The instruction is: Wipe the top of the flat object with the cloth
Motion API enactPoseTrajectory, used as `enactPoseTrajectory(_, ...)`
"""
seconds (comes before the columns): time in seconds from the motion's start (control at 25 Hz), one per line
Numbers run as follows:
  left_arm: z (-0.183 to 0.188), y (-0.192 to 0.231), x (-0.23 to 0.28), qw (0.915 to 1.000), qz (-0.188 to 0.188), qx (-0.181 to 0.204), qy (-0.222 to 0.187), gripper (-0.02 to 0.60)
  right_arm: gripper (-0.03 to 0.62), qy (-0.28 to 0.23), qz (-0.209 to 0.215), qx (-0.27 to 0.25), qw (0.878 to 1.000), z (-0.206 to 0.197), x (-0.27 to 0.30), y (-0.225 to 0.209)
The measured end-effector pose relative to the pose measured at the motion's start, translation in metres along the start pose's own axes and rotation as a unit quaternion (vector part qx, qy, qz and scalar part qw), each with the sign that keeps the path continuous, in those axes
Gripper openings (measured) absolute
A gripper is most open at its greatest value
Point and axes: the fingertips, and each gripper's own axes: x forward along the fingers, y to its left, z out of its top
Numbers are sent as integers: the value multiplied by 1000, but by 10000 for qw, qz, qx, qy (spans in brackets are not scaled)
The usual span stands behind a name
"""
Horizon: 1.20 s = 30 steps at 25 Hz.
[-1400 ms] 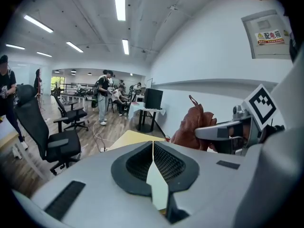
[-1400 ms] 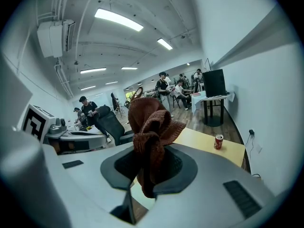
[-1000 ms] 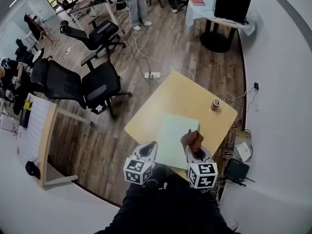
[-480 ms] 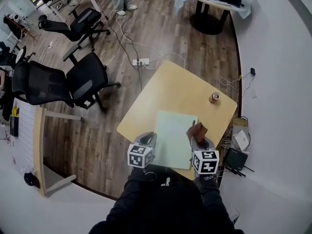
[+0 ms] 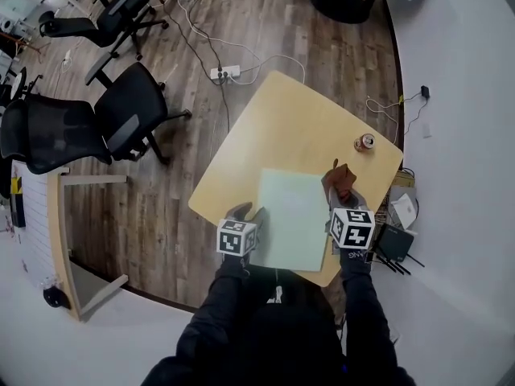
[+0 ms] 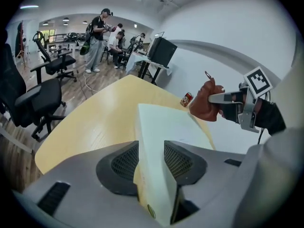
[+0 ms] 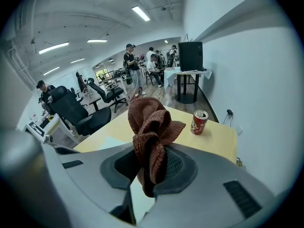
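Note:
The flat object [image 5: 294,215] is a pale green board lying on the yellow table [image 5: 273,135]. My left gripper [image 5: 245,214] is at the board's near left corner. Its jaws are opening, and in the left gripper view [image 6: 151,163] the board's edge [image 6: 175,122] stands between them, with no grip seen. My right gripper [image 5: 342,195] hovers at the board's right edge, shut on a bunched rust-brown cloth [image 5: 344,179]. In the right gripper view the cloth [image 7: 151,127] rises in a wad out of the jaws [image 7: 151,167].
A red drink can [image 5: 364,142] stands near the table's far right corner. Black office chairs [image 5: 121,119] are on the wood floor to the left, with a power strip and cables [image 5: 225,72] beyond the table. Boxes and cables [image 5: 394,240] lie by the wall on the right.
The left gripper has come up to the board's near left corner. The right gripper has carried the cloth further out along the board's right edge.

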Motion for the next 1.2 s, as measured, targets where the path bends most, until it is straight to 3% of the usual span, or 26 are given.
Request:
enactPoseTrajectory(0.4,-16,1,16,9990,-215,-184,337,173,89,583,-28,240,9980,-40,45,-11)
enactPoseTrajectory(0.76,-21,-1,18,9982,-139,-111,578,164,89,744,161,416,9962,-82,27,2)
enactPoseTrajectory(1.2,-22,-1,17,9982,7,-63,591,163,89,833,284,611,9942,-122,-6,19)
